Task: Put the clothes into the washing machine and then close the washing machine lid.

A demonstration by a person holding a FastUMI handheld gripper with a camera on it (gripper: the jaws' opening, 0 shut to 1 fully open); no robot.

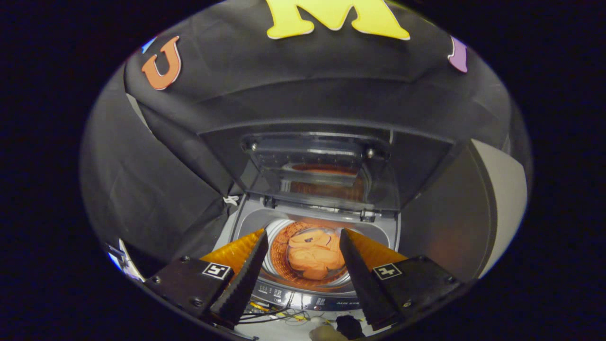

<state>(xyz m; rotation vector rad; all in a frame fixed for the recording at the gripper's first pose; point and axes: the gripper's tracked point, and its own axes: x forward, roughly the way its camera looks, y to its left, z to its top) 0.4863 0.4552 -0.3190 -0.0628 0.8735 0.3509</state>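
Black ribbed fingers [246,270] of the gripper [300,237] are hanging spread and empty above the grey top-loading washing machine [236,222]; orange crumpled clothes [315,258] are lying in its drum, the dark transparent lid [322,170] standing upright behind, tangled wires [279,316] trailing by the front edge.

Tool [303,237] held above washing machine [246,222], fingers spread wide, gripping nothing. Orange clothes [315,258] lie in drum [279,246], seen between fingers. Lid [322,166] stands raised behind opening.
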